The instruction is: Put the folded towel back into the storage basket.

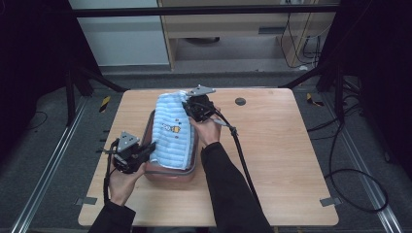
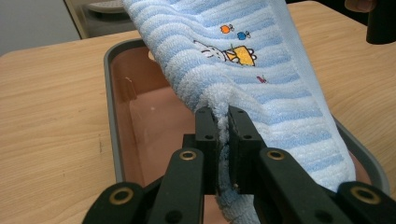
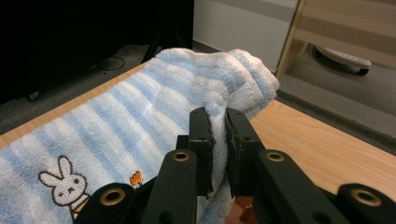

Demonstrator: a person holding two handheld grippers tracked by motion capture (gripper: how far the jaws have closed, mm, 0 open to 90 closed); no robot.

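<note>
- Both grippers, left gripper (image 1: pixel 151 147) and right gripper (image 1: pixel 186 106), clamp opposite ends of the striped towel (image 1: pixel 174 131).
- Towel's long axis runs along the tray (image 1: pixel 171 174), directly beneath.

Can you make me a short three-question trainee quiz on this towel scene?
1. True or false: both tongs, left and right, are shut on the towel.
2. What lies under the towel? A) tray B) bucket C) plate
3. What animal is stitched on the towel?

Key: 1. True. 2. A, the tray. 3. A rabbit.
</note>
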